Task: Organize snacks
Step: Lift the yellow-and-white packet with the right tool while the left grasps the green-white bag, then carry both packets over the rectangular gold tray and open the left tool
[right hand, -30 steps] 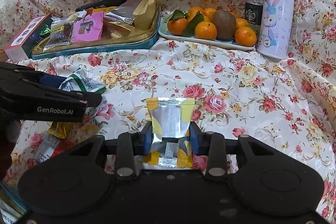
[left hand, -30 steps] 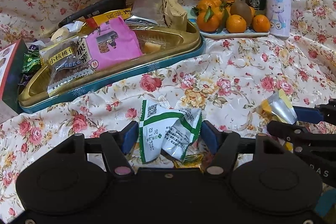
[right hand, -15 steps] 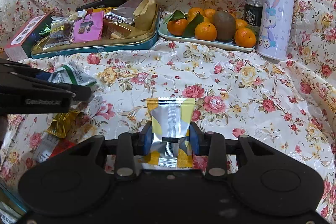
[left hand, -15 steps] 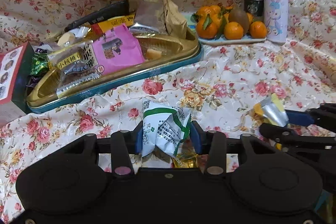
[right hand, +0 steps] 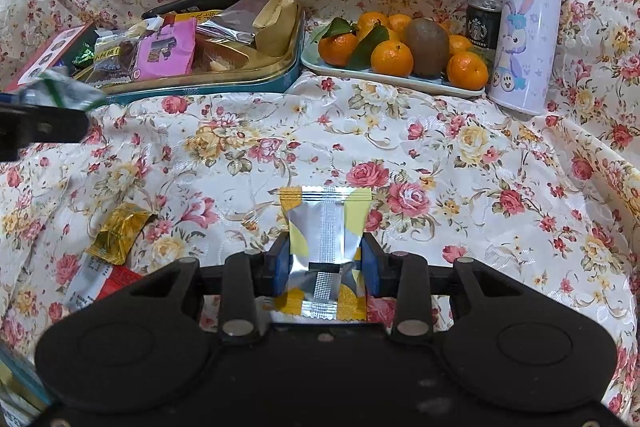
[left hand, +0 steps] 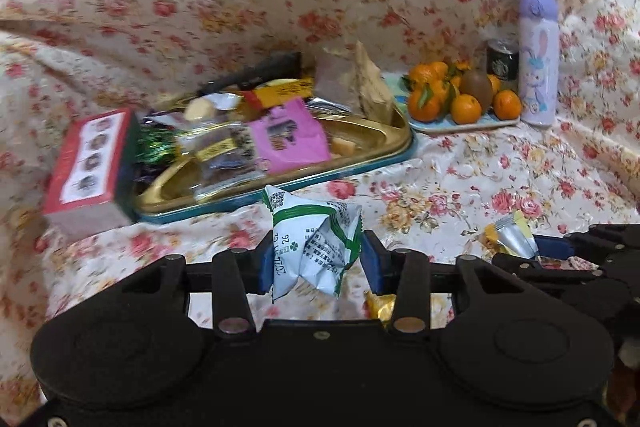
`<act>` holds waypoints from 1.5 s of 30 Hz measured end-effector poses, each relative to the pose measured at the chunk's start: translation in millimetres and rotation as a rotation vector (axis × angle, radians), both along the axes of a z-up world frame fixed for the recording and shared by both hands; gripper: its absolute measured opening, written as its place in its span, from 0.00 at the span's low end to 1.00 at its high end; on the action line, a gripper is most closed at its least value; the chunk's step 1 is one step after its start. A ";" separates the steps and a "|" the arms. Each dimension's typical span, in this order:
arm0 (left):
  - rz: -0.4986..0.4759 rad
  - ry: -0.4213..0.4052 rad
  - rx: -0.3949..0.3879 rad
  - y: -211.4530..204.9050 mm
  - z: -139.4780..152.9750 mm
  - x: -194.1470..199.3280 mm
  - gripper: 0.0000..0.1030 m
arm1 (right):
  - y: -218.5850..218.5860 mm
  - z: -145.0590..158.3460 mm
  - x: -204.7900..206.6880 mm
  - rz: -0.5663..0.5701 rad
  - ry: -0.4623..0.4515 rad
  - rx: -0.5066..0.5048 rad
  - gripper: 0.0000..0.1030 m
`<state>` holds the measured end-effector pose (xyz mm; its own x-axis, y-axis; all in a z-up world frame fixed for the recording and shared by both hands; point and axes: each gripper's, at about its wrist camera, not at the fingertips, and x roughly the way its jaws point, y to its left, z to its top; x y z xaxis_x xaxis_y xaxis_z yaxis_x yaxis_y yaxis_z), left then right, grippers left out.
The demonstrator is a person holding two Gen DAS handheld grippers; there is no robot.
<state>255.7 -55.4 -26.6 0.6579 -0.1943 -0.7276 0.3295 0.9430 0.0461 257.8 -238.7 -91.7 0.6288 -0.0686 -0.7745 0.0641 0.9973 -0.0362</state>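
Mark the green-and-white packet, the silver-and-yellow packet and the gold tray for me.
green-and-white packet (left hand: pixel 310 247), left wrist view, middle of its crumpled face.
silver-and-yellow packet (right hand: pixel 326 239), right wrist view, its back seam.
gold tray (right hand: pixel 240 81), right wrist view, its front rim.

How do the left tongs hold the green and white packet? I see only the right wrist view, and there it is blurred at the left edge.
Observer: In the left wrist view the left tongs have just been closing, with the green and white packet between them. Both blue pads press its sides.
Operator: Is anything printed on it?
Observer: Yes, a square code sits at its top left corner.
Operator: Which way do the tongs face?
Observer: Toward the gold tray. The packet's top corner overlaps the tray's near wall in that view.
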 end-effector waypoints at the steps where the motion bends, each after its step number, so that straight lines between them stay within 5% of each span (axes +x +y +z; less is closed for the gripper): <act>1: 0.011 -0.001 -0.006 4.0 4.0 -4.8 0.49 | -0.7 0.4 1.0 -0.001 0.005 0.004 0.37; 14: 0.141 0.034 -0.106 55.2 29.8 -83.3 0.49 | -14.0 18.7 -8.2 -0.114 0.005 0.089 0.32; 22: 0.182 0.001 -0.163 68.5 37.3 -130.2 0.49 | -7.2 76.8 -79.6 -0.101 -0.180 0.112 0.32; 33: 0.197 -0.044 -0.139 62.8 37.7 -197.8 0.49 | 16.8 124.0 -204.3 -0.040 -0.344 0.190 0.32; 45: 0.236 0.084 -0.117 61.2 -2.4 -214.8 0.49 | 18.0 103.7 -263.8 -0.053 -0.260 0.166 0.32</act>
